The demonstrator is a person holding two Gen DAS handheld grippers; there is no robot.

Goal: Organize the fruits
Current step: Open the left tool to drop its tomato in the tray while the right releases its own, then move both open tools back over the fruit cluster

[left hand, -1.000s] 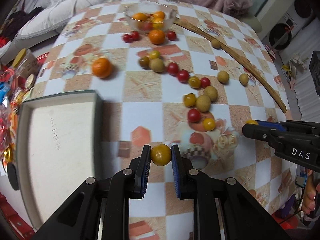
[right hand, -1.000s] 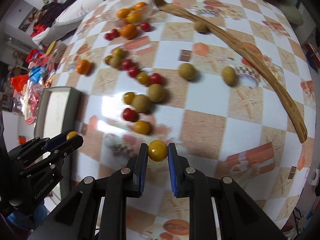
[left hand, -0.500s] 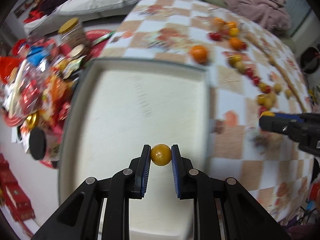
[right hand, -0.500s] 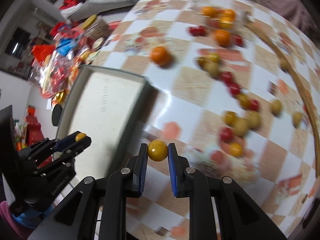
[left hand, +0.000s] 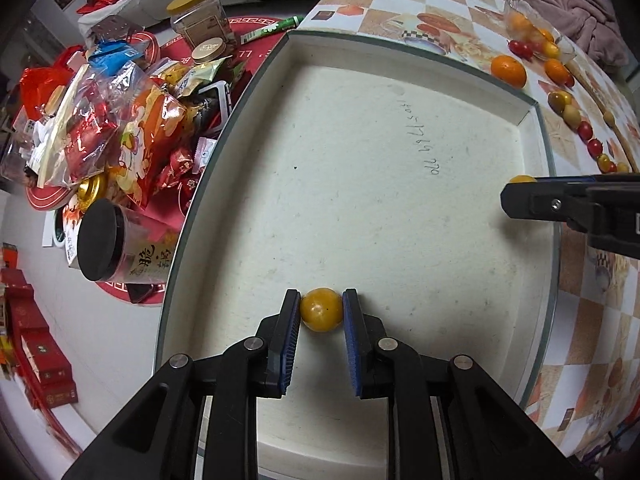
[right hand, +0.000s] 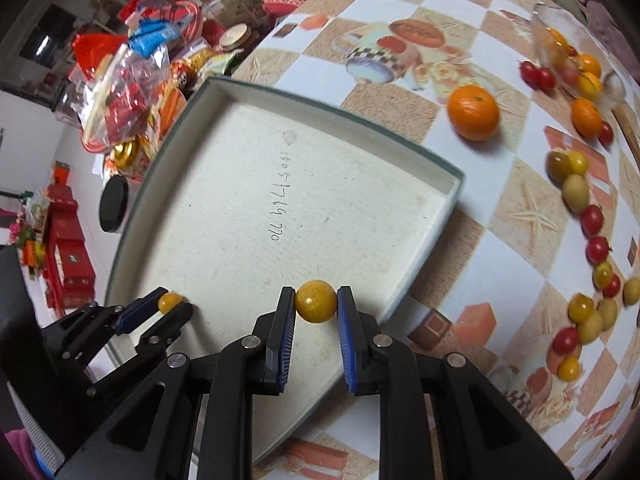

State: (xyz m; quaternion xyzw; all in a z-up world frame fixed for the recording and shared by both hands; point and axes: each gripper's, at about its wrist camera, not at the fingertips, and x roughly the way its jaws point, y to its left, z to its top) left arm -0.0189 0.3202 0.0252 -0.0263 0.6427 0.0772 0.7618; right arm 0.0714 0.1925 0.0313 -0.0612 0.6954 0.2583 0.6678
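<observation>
My left gripper [left hand: 321, 311] is shut on a yellow cherry tomato [left hand: 321, 310] and holds it over the near part of a shallow white tray [left hand: 360, 184]. It also shows in the right wrist view [right hand: 170, 304]. My right gripper [right hand: 316, 302] is shut on another yellow cherry tomato [right hand: 316, 301] over the tray's [right hand: 304, 208] near right edge; it enters the left wrist view [left hand: 520, 184] from the right. Red and yellow tomatoes, tan fruits and an orange [right hand: 473, 112] lie scattered on the checkered table [right hand: 500, 208].
A clear bowl [right hand: 576, 68] with oranges stands at the far right of the table. A pile of snack bags [left hand: 108, 120] and jars [left hand: 116, 240] sits on the floor left of the tray. A pink blanket [left hand: 560, 4] lies beyond the table.
Both grippers have swung left from the scattered fruit, each still gripping its yellow tomato. They now hover over the white tray, which fills both views.
</observation>
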